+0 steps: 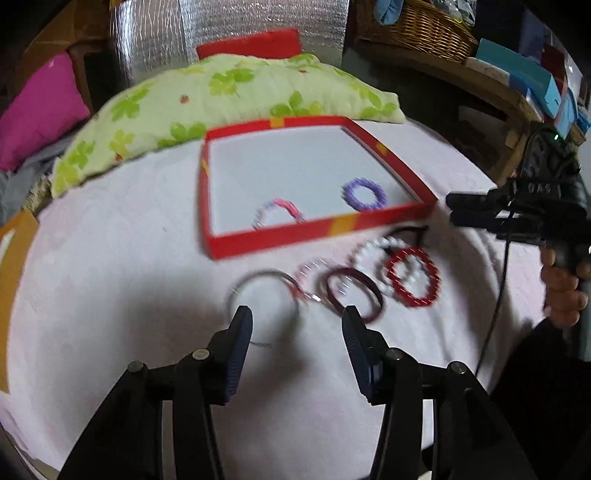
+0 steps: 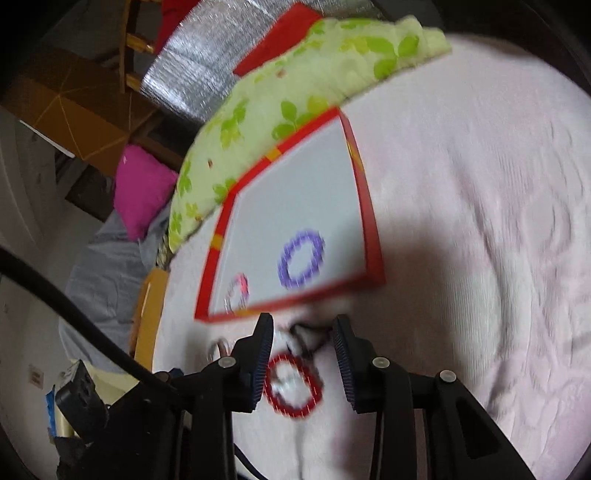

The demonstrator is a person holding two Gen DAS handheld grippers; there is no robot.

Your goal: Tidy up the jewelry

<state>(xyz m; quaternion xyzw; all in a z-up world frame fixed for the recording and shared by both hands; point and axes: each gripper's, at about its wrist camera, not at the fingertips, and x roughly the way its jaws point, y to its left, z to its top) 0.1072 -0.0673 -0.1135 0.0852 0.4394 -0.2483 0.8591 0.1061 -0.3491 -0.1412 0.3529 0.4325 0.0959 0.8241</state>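
Left gripper (image 1: 295, 317) agape; two bracelets (image 1: 364, 194) in red tray (image 1: 317, 230)

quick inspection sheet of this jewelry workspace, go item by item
surface: pale pink cloth, wrinkled.
job's things: red tray holds a purple bracelet and a pink bracelet. Outside it on the cloth: silver bangle, dark maroon bangle, white bead bracelet, red bead bracelet, overlapping in a loose cluster.
clutter: nothing seen on the cloth besides the jewelry.
grippers: left gripper open, empty, over the silver bangle. right gripper open, empty, red bead bracelet seen between its fingers, no contact visible.
cables: black cable hangs from the right gripper across the cloth.
surroundings: green leaf-print cushion, magenta pillow, wicker basket.
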